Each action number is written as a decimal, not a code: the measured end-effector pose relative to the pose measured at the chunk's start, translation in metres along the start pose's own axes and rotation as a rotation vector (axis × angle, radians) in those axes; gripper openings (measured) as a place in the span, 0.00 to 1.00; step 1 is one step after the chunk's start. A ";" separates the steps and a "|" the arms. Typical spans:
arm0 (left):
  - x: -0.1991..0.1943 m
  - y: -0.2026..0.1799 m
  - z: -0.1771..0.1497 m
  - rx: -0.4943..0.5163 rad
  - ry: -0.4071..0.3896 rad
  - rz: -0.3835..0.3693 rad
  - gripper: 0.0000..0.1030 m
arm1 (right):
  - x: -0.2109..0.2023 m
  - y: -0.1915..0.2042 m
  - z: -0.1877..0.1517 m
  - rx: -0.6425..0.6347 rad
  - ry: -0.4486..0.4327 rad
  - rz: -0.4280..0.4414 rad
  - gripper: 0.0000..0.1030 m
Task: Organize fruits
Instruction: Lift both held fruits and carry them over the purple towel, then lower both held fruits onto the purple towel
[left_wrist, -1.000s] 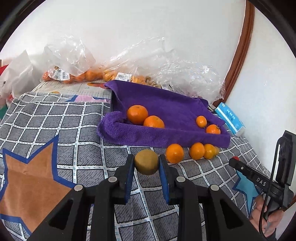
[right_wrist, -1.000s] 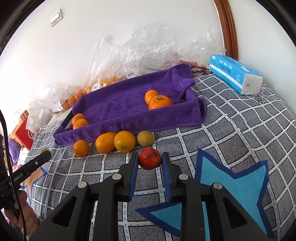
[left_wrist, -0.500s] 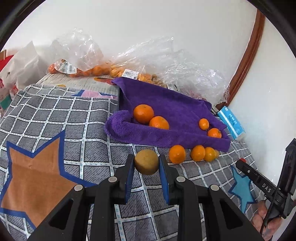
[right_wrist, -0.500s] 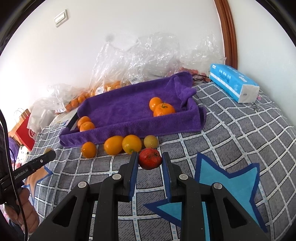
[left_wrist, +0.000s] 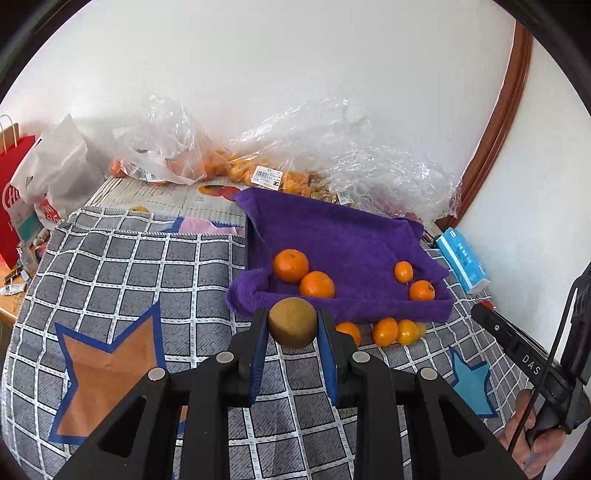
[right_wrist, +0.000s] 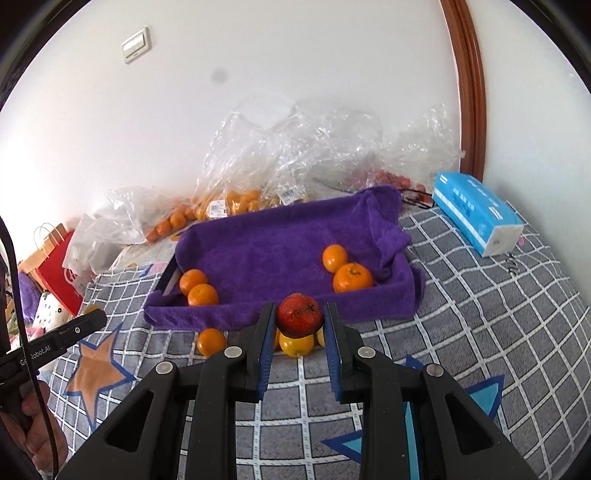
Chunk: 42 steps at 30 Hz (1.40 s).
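My left gripper (left_wrist: 291, 325) is shut on a brown-green kiwi (left_wrist: 292, 322), held above the checked cloth just in front of the purple towel-lined tray (left_wrist: 332, 236). My right gripper (right_wrist: 299, 325) is shut on a red fruit (right_wrist: 300, 314), held in front of the same tray (right_wrist: 266, 243). Two oranges (left_wrist: 303, 275) lie at the tray's left and two smaller ones (left_wrist: 413, 280) at its right. Several loose oranges (left_wrist: 391, 330) lie on the cloth along the tray's front edge, also in the right wrist view (right_wrist: 211, 341).
Clear plastic bags of oranges (left_wrist: 229, 166) lie behind the tray against the wall. A blue tissue pack (right_wrist: 476, 212) lies right of the tray. A red paper bag (left_wrist: 11, 192) and a white bag (left_wrist: 59, 173) stand at the far left. The checked cloth (left_wrist: 122, 273) has star patches.
Both grippers have lifted with their fruit and moved toward the tray, so each held fruit now overlaps the tray's front edge in view.
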<state>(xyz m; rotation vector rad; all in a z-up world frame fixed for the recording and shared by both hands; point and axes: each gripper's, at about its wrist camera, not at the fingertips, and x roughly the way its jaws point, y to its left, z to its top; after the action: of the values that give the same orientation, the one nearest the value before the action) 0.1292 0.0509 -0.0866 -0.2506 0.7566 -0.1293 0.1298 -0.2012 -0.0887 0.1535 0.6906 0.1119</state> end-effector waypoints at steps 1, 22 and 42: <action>-0.001 0.001 0.003 0.002 -0.001 0.003 0.24 | -0.001 0.003 0.003 -0.005 -0.004 -0.002 0.25; -0.005 0.005 0.047 0.011 -0.003 -0.006 0.24 | 0.010 0.025 0.034 -0.009 0.000 0.006 0.25; 0.029 -0.007 0.079 0.013 0.027 -0.022 0.24 | 0.030 0.011 0.068 -0.012 -0.025 -0.019 0.25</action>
<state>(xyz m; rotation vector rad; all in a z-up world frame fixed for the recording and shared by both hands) 0.2046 0.0523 -0.0483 -0.2448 0.7793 -0.1585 0.1961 -0.1927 -0.0540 0.1366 0.6665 0.0960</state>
